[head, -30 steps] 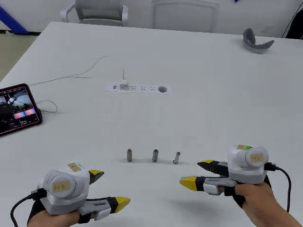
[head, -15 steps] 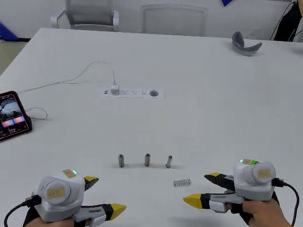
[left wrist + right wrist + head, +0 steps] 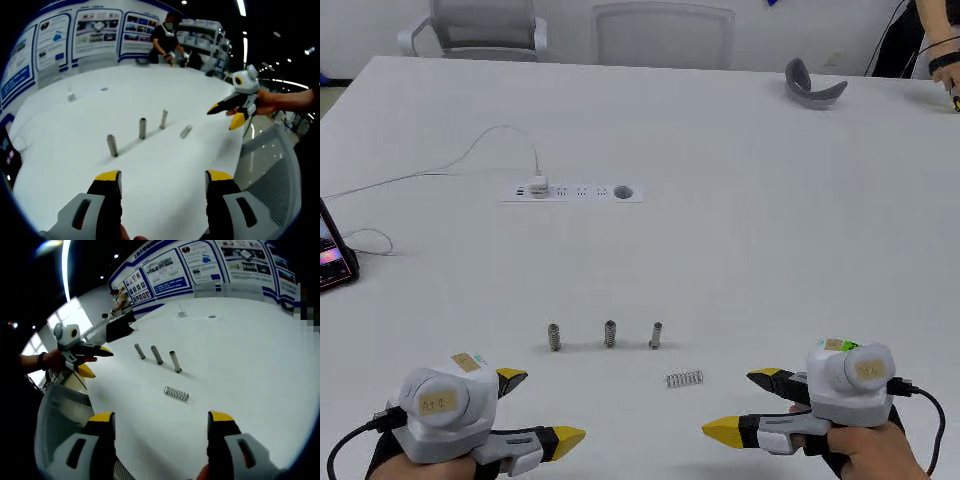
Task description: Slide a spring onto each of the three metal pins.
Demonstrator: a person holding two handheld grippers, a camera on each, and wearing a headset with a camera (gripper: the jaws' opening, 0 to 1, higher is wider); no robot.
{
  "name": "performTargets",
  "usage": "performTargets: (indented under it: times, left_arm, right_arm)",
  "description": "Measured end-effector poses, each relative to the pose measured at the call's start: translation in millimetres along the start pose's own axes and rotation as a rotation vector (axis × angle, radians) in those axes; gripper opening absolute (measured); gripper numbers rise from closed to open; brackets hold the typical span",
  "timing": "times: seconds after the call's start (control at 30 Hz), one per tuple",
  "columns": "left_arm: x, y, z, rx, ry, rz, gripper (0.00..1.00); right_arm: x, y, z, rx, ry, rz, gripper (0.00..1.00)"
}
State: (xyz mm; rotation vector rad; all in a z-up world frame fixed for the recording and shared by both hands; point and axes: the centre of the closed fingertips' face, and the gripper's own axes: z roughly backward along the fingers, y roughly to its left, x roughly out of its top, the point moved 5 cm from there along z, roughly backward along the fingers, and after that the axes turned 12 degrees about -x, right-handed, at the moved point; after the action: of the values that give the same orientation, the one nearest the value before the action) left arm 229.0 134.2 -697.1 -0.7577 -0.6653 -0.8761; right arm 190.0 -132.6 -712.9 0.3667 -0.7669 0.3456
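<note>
- The left gripper point(image 3: 542, 407) is held low at the near left of the table point(image 3: 770, 200). Its jaws are spread wide and nothing is between them. Its own view shows the same gap point(image 3: 163, 176) with only bare tabletop beyond.
- The right gripper point(image 3: 740, 404) is held at the near right, jaws also wide apart and holding nothing. Its own view point(image 3: 161, 416) looks across at the pins.
- Each gripper shows in the other's view: the right gripper point(image 3: 224, 115) in a person's hand, and the left gripper point(image 3: 96, 362) likewise.
- Three pins stand upright in a short row ahead of and between the grippers, clear of both: left pin point(image 3: 554, 337), middle pin point(image 3: 610, 334) and right pin point(image 3: 656, 335).
- The left pin point(image 3: 139, 351) and middle pin point(image 3: 156, 355) each have a spring around them, coils visible along the shaft.
- The right pin point(image 3: 174, 362) is bare, smooth metal.
- A loose spring point(image 3: 685, 379) lies flat on the table, near the right pin on the person's side, closer to the right gripper than to the left. It also shows at point(image 3: 186, 131) and point(image 3: 176, 393).
- Farther back lies a power strip point(image 3: 572, 191), and a tablet point(image 3: 332, 262) sits at the left edge.
</note>
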Motion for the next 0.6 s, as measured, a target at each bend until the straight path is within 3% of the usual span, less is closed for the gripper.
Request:
performTargets:
  times: [0.6]
  left_arm:
    - [15.8, -10.8, -27.6, -0.056, 0.016, -0.043, 0.69]
  right_arm:
    - [-14.1, -6.5, 12.9, -0.016, 0.009, -0.028, 0.77]
